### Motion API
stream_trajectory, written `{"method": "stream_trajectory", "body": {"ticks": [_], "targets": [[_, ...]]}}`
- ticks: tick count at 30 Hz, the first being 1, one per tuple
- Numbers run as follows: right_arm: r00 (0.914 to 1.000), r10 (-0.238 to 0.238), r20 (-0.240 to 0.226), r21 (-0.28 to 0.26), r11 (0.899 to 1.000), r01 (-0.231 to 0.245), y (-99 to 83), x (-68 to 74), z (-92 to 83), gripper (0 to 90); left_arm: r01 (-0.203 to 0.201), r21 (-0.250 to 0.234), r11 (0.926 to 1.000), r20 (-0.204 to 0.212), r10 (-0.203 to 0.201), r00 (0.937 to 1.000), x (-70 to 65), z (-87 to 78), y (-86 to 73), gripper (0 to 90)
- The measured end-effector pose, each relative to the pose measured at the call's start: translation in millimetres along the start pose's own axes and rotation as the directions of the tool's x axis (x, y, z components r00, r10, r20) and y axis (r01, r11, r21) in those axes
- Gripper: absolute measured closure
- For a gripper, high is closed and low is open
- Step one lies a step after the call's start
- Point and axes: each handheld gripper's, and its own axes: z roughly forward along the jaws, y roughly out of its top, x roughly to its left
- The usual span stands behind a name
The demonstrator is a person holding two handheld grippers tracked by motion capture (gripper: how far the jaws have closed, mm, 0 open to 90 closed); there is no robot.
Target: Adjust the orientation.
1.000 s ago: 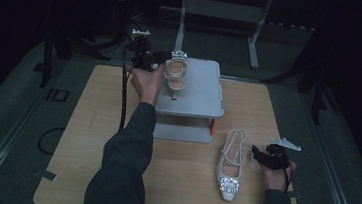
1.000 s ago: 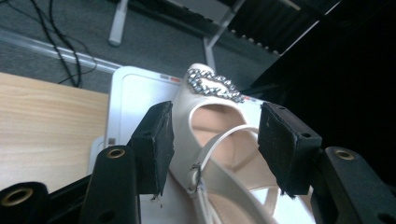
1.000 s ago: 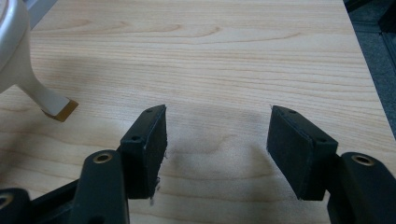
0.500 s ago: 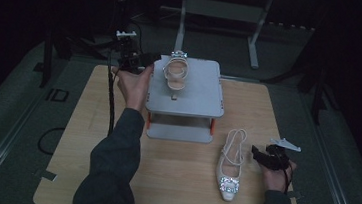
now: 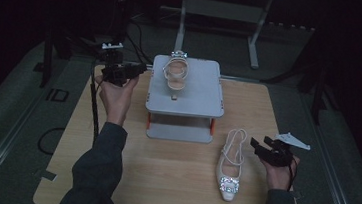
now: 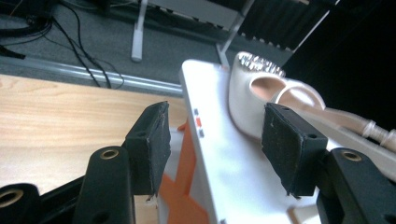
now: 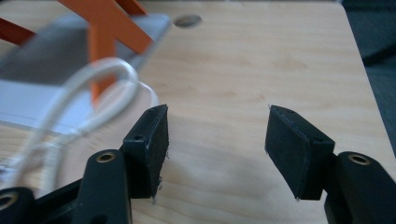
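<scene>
From above you get a dim picture: the wooden table (image 5: 171, 181) is softly lit, the room past its edges nearly black. Your two gripper views are brighter (daylight-toned). In the right one the white strap (image 7: 88, 93) and orange stand legs (image 7: 105, 32) blur; the left one's far right corner goes black.

1. A light wooden table (image 5: 176, 182) spans the frame's middle.
2. A grey two-tier stand (image 5: 194, 96) sits upper centre.
3. A white slingback shoe (image 5: 229, 169) lies lower right.
</scene>
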Motion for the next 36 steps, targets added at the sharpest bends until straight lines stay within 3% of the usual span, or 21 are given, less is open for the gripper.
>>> {"method": "stream_trajectory", "body": {"ticks": [2,6,8,15,18,20,23,24,26,30,32,36], "targets": [[0.9995,-0.012,-0.029,-0.02,1.0,0.011,6.0,4.0,-4.2,41.2,0.017,0.007,0.9998,0.008,-0.017,0.9998,3.5,0.1,-3.4,42.7],[0.9958,-0.058,-0.07,-0.036,0.998,0.056,18.2,13.3,-7.7,43.7,0.007,0.031,0.9995,-0.007,-0.007,0.9999,7.2,2.0,-12.0,42.7],[0.9939,-0.073,-0.083,-0.034,0.997,0.071,22.2,16.9,-5.9,43.7,0.015,0.021,0.9997,0.002,-0.015,0.9999,9.2,2.1,-15.7,42.7],[0.9815,-0.167,-0.093,0.032,0.985,0.171,34.8,26.7,17.0,45.0,0.065,0.026,0.9975,0.01,-0.065,0.9978,24.3,2.4,-26.4,42.8],[0.975,-0.181,-0.129,0.066,0.979,0.191,36.5,27.0,28.6,46.9,0.074,0.021,0.997,0.008,-0.074,0.9972,27.6,0.1,-27.2,42.7],[0.9712,-0.18,-0.156,0.087,0.977,0.195,37.0,26.5,34.5,54.2,0.076,0.019,0.9969,0.006,-0.077,0.997,28.9,-1.3,-27.0,42.7],[0.9647,-0.169,-0.202,0.089,0.978,0.19,38.3,26.1,39.2,72.8,0.082,0.018,0.9965,0.004,-0.082,0.9967,31.1,-1.8,-27.6,42.8],[0.964,-0.167,-0.207,0.09,0.978,0.189,39.1,26.6,40.1,81.5,0.085,0.019,0.9962,0.004,-0.085,0.9963,31.7,-1.4,-28.0,42.8],[0.965,-0.174,-0.196,0.086,0.977,0.194,40.5,27.1,40.7,90.0,0.09,0.02,0.9958,0.006,-0.09,0.9959,32.5,-0.8,-29.0,42.9],[0.9668,-0.169,-0.192,0.07,0.98,0.186,44.8,26.2,38.6,89.9,0.089,0.026,0.9957,0.002,-0.089,0.9961,33.4,0.0,-30.5,42.9],[0.9653,-0.157,-0.209,0.053,0.984,0.171,46.3,23.9,35.8,72.1,0.091,0.022,0.9956,0.003,-0.091,0.9959,33.2,-0.9,-30.3,42.9],[0.9663,-0.14,-0.216,0.035,0.988,0.151,45.9,17.9,28.2,54.8,0.087,0.018,0.996,0.005,-0.087,0.9962,33.1,-2.7,-30.0,42.9]]}}
